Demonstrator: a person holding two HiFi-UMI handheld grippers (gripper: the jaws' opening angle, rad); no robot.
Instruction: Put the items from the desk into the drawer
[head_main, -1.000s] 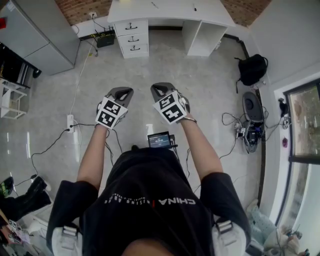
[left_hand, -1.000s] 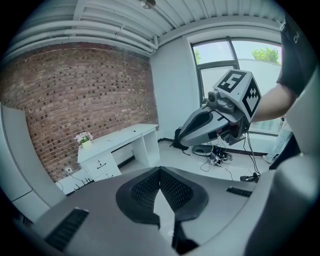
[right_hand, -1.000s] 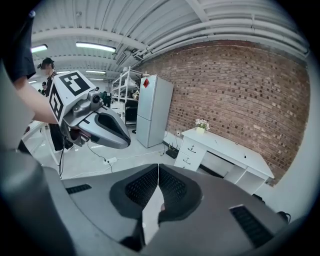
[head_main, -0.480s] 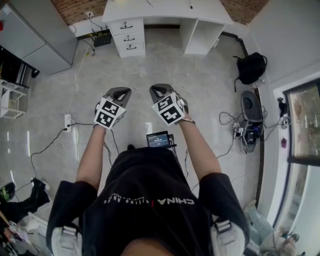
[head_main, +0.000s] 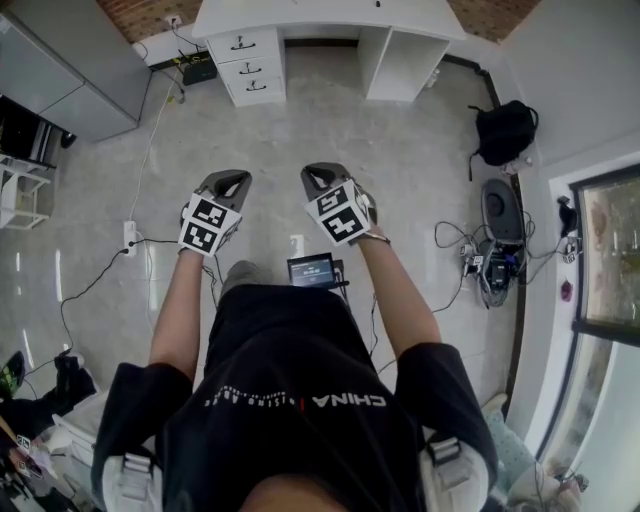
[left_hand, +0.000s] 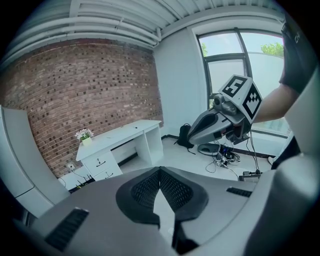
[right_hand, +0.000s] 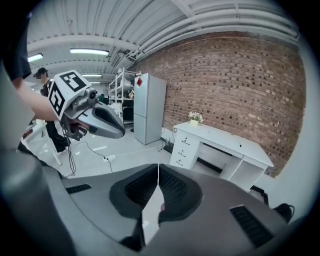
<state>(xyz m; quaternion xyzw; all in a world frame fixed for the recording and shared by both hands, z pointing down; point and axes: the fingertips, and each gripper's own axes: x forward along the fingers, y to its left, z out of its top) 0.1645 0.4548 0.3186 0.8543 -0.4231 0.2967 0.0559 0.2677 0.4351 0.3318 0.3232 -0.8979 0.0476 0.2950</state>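
Grey floor (head_main: 330, 130) runs to a white desk (head_main: 330, 15) at the brick wall (right_hand: 240, 80), 3 drawers (head_main: 248, 65) shut, a flowerpot (right_hand: 194, 120) on top; well short of it, left gripper (head_main: 227, 180) and right gripper (head_main: 318, 177) hover side by side, jaws closed, empty.

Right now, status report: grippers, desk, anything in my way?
Left gripper shut, empty; right gripper shut, empty. Desk across the room, out of reach, drawers closed. Power strip on floor, off to the left.
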